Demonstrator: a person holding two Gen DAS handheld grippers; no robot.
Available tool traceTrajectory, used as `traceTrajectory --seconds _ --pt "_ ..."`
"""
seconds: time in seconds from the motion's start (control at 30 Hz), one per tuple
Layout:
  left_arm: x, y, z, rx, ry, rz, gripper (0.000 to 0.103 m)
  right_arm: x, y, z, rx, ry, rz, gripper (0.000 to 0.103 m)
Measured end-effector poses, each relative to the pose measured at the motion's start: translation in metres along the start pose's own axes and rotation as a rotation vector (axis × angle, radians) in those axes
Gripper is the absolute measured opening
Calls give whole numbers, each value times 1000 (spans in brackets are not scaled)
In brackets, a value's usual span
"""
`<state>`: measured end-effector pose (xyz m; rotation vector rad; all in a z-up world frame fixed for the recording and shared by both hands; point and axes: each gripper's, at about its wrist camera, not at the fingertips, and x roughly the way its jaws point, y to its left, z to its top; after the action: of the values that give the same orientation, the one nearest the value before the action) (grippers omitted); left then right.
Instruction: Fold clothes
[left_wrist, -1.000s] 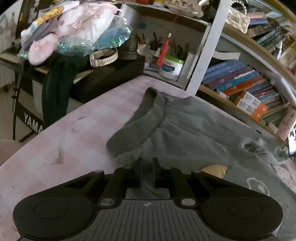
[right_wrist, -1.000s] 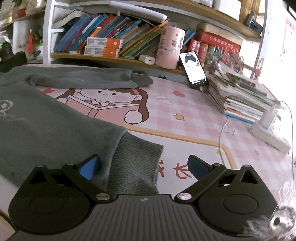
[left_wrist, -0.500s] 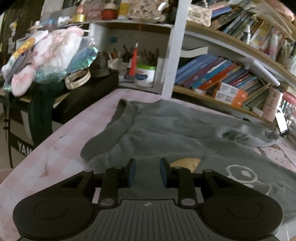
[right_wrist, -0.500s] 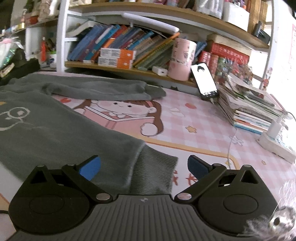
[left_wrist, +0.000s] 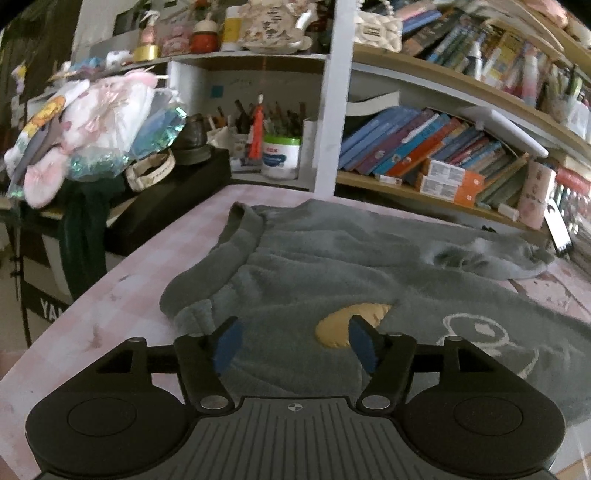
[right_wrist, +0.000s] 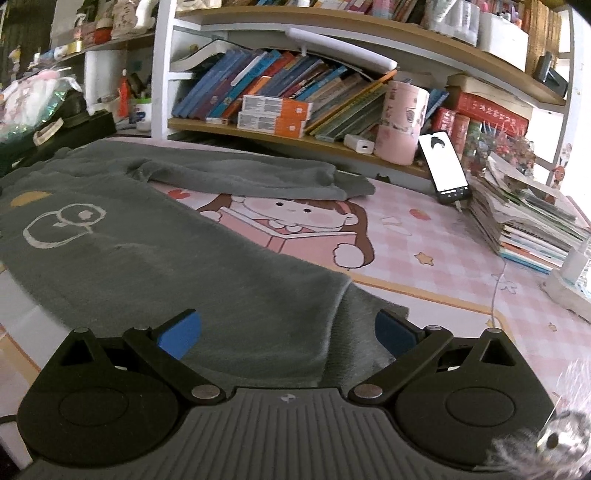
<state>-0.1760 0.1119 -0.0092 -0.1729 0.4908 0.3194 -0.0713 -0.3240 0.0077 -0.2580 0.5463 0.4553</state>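
Note:
A grey fleece sweatshirt (left_wrist: 332, 273) lies spread on the pink checked table mat (left_wrist: 122, 295), collar to the left, with a yellow patch (left_wrist: 347, 325) and a white outline print (left_wrist: 476, 332) on its chest. My left gripper (left_wrist: 295, 345) is open just above the chest near the collar, holding nothing. In the right wrist view the same sweatshirt (right_wrist: 184, 258) stretches left, its ribbed cuff (right_wrist: 365, 325) lying between the open fingers of my right gripper (right_wrist: 288, 332). The far sleeve (right_wrist: 251, 177) lies across the back of the mat.
Bookshelves (right_wrist: 280, 92) run along the back edge. A pink cup (right_wrist: 400, 122), a propped phone (right_wrist: 445, 166) and a stack of books (right_wrist: 524, 221) stand at the right. A black keyboard case (left_wrist: 162, 199) piled with clothes (left_wrist: 92, 122) sits at the left. A power strip (right_wrist: 565, 291) lies far right.
My left gripper has let go of the sweatshirt fold by the collar, opened wide and pulled back and up. The right gripper stayed open over the cuff, drifting slightly.

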Motion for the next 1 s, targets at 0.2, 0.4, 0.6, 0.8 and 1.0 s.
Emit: traceTrajectory --seconds 0.2,0.4,0.6,0.8,1.0 --pt "-6 -4 -4 43 -21 2 72 -4 10 1 -16 -8 8 102" --pt "-8 -6 -5 64 -27 6 79 -5 16 1 -26 -9 21 102" --pt "-6 -4 -7 70 -20 21 85 -2 19 3 -29 -6 32 102" --pt "3 -8 2 122 -14 26 91 8 17 10 -40 4 49 102" --pt "21 -12 24 211 -11 1 97 25 5 34 -73 2 100 102"
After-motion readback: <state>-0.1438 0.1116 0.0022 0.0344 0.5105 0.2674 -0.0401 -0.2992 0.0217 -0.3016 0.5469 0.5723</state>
